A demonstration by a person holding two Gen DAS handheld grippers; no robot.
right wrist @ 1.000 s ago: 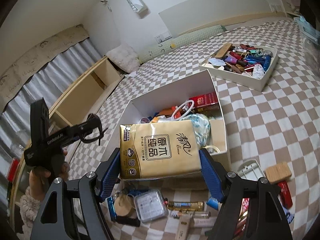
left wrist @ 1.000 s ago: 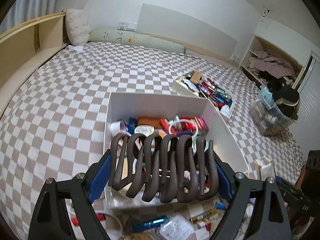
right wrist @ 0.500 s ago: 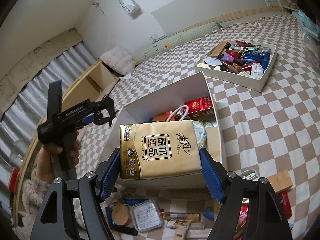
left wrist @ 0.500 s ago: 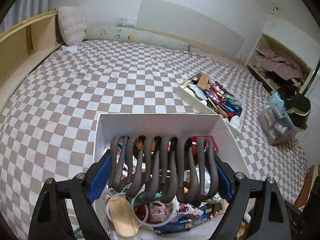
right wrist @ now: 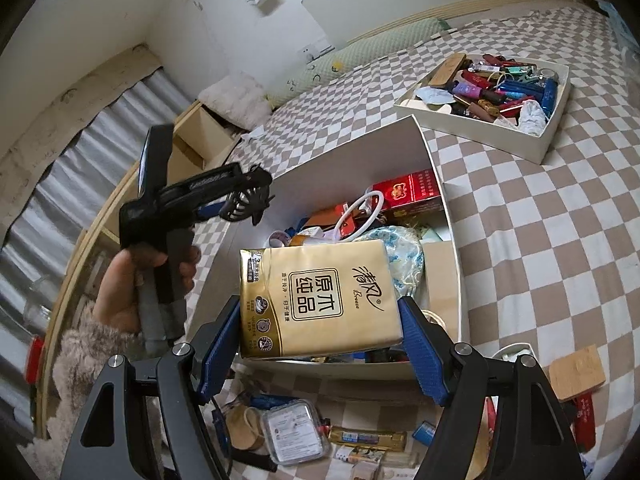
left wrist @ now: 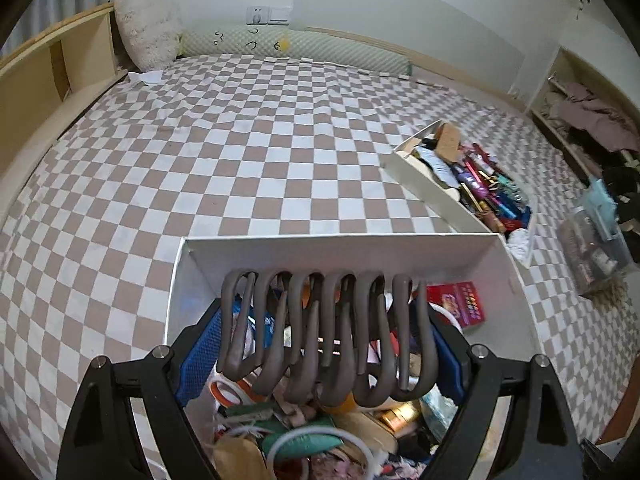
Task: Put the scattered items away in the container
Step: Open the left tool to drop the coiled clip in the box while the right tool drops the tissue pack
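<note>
Left wrist view: the left gripper [left wrist: 326, 334] is clamped on a dark brown claw hair clip [left wrist: 326, 336], its blue pads [left wrist: 200, 354] pressing the clip's two ends, and it hangs over the white box [left wrist: 340, 246] — the container, already crowded with small items, among them a red packet [left wrist: 458, 304]. The box rests on a checkered bedspread [left wrist: 240, 160]; a second white tray [left wrist: 424, 184] full of small objects lies just beyond its right corner. Right wrist view: the right gripper [right wrist: 320, 340] is closed on a gold tissue pack [right wrist: 316, 298], held flat over the near edge of the same box [right wrist: 450, 216]. To the left, a hand [right wrist: 132, 280] in a fuzzy sleeve holds the other gripper with the clip [right wrist: 244, 204] above the box's left wall. Loose items — a clear plastic case [right wrist: 294, 430] and a wooden block [right wrist: 576, 372] among them — lie on the bedspread near the box.
</note>
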